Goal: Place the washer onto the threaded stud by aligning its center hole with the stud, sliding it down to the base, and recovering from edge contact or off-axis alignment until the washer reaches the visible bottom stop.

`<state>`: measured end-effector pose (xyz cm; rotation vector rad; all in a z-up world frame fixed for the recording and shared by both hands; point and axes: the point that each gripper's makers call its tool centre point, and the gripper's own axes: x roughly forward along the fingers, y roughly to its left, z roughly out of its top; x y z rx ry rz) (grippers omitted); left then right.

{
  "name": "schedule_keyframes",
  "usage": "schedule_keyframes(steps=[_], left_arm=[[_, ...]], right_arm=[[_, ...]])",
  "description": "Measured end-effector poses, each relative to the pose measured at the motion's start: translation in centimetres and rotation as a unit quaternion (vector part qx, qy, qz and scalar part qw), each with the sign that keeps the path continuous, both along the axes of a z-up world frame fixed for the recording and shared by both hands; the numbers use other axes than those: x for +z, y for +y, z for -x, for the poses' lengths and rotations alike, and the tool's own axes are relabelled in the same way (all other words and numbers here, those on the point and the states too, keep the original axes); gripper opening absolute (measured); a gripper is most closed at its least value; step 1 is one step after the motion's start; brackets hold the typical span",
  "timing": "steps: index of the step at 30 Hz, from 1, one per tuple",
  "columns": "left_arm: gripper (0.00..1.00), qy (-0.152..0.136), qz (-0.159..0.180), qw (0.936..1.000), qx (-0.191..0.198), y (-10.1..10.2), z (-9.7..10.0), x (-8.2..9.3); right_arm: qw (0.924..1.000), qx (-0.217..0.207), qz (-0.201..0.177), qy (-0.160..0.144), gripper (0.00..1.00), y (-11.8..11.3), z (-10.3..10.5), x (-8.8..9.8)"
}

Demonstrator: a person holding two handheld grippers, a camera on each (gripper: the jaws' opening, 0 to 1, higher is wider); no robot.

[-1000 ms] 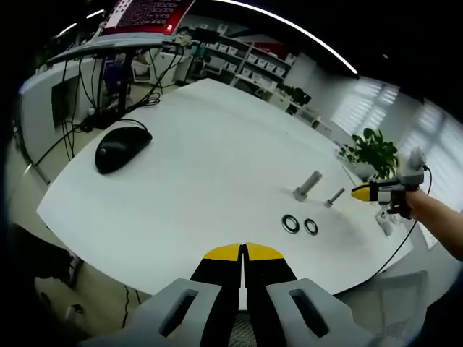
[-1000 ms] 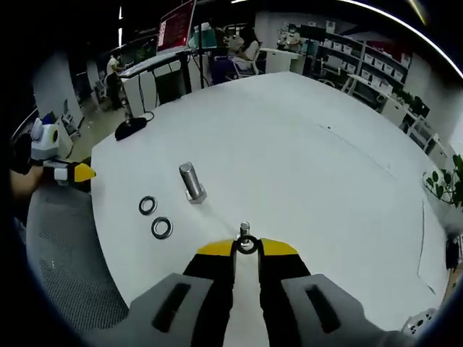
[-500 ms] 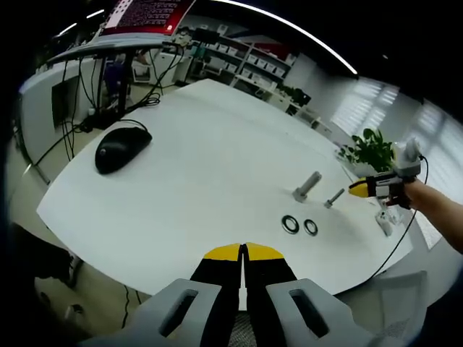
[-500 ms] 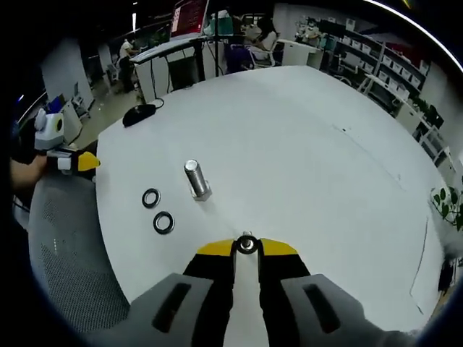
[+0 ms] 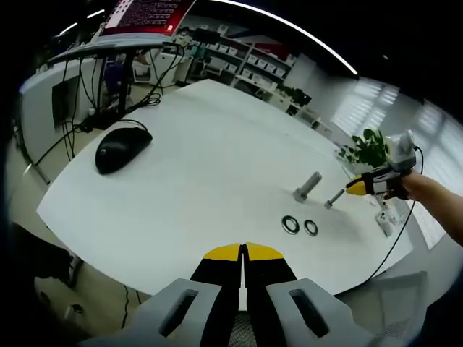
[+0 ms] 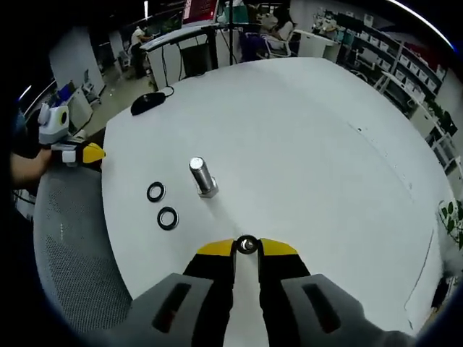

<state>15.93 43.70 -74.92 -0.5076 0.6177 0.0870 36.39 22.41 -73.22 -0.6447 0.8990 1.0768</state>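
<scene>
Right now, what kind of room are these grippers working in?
Likely an open-plan office or lab. A large white table carries a black computer mouse; a desk with a red-lit monitor and shelving with bins stand behind it, with a potted plant at the far end.

black mouse [image 5: 121, 147], potted plant [image 5: 370, 149], white table [image 5: 217, 152]

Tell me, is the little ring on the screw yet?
Not yet. Done: the right gripper has the washer pinched between its tips. In hand: in the left gripper view, those tips hang right beside the top of the small stud. Left to do: line up the hole and slide the washer down to the base. Two spare washers lie on the table.
</scene>
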Motion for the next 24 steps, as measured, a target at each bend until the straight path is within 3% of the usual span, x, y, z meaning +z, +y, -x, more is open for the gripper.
schedule_keyframes(steps=[24], left_arm=[[0.0,-0.001,-0.002,1.0,-0.001,0.0,0.0,0.0]], right_arm=[[0.999,0.015,0.04,0.012,0.13,0.3,-0.9,-1.1]])
